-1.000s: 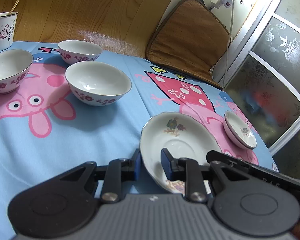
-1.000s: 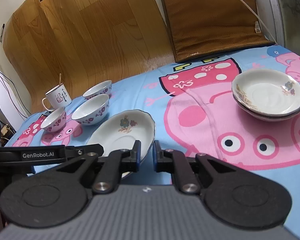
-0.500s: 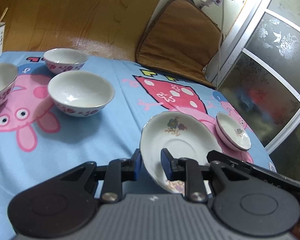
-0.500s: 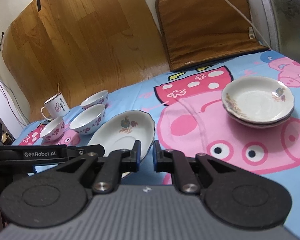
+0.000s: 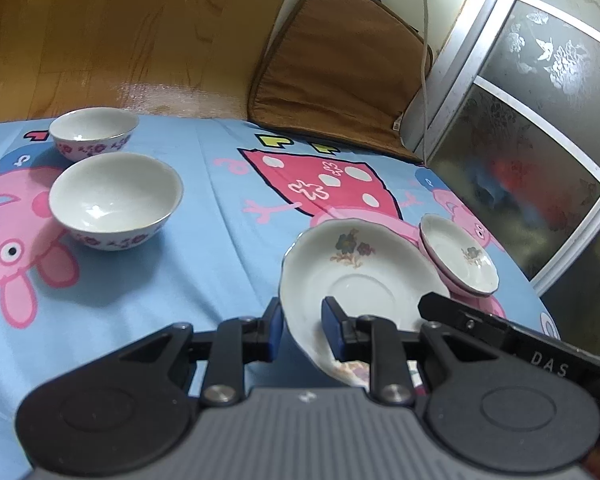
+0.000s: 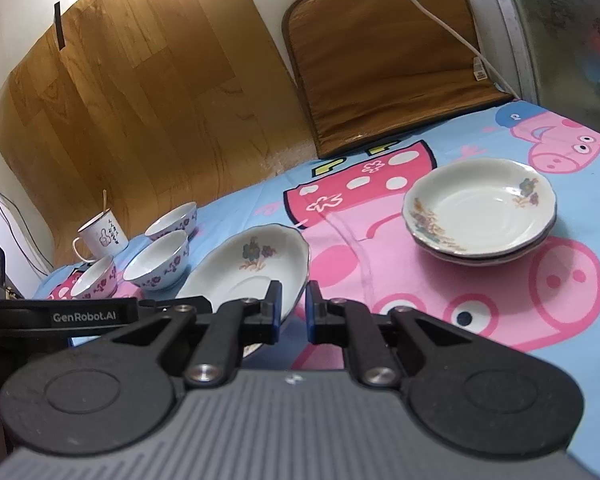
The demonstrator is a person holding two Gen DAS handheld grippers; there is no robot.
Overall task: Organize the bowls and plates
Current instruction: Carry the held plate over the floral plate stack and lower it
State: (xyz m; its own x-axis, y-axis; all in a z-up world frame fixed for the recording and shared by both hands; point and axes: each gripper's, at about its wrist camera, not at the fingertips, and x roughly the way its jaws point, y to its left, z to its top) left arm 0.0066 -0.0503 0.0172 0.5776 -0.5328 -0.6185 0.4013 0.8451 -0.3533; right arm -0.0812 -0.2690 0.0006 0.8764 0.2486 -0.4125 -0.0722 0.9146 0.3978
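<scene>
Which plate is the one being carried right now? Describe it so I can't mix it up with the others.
On the blue cartoon-pig cloth, between the three floral-rimmed bowls and the stack of plates, one white plate hangs tilted. The left gripper clamps its near rim. Unlike the stacked plates, it is alone, off the cloth, showing one dark flower sprig.

Dim indoor light, soft shadows, strong fisheye edge warping

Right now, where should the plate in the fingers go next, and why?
Probably carry the flowered plate over to the stack of plates and set it on top. The left gripper holds it by the rim, off the blue cloth, and matching plates are already piled there.
</scene>
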